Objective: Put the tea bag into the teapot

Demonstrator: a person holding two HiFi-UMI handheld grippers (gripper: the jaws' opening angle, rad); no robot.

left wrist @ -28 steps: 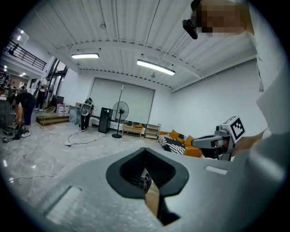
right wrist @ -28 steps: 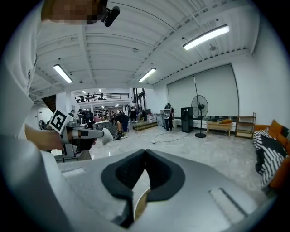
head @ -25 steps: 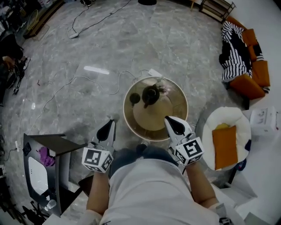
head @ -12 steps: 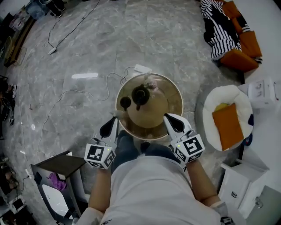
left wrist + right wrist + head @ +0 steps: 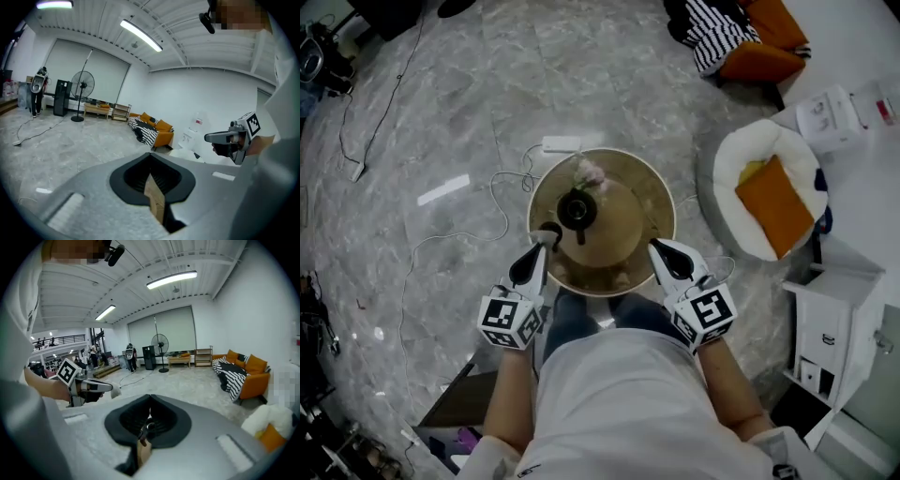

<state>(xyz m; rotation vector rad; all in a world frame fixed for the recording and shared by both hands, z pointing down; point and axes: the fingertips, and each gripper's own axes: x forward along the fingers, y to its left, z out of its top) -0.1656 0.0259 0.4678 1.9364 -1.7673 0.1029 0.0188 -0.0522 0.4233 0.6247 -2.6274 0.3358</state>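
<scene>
A dark teapot stands on a round tan table just ahead of me in the head view. Beside it sits a small dark cup, and something pinkish lies at the far rim. I cannot make out a tea bag. My left gripper is shut, its tip over the table's left edge by the cup. My right gripper is shut at the table's right edge. Both gripper views look level across the room: the left gripper and the right gripper show closed jaws with nothing between them.
A white round cushion with an orange pad lies to the right, and a white cabinet stands behind it. Cables and a power strip lie on the marble floor left of the table. A striped and orange sofa is at the far right.
The view has swung round, and the table with the teapot now lies between the two gripper tips. Both grippers stay shut and level.
</scene>
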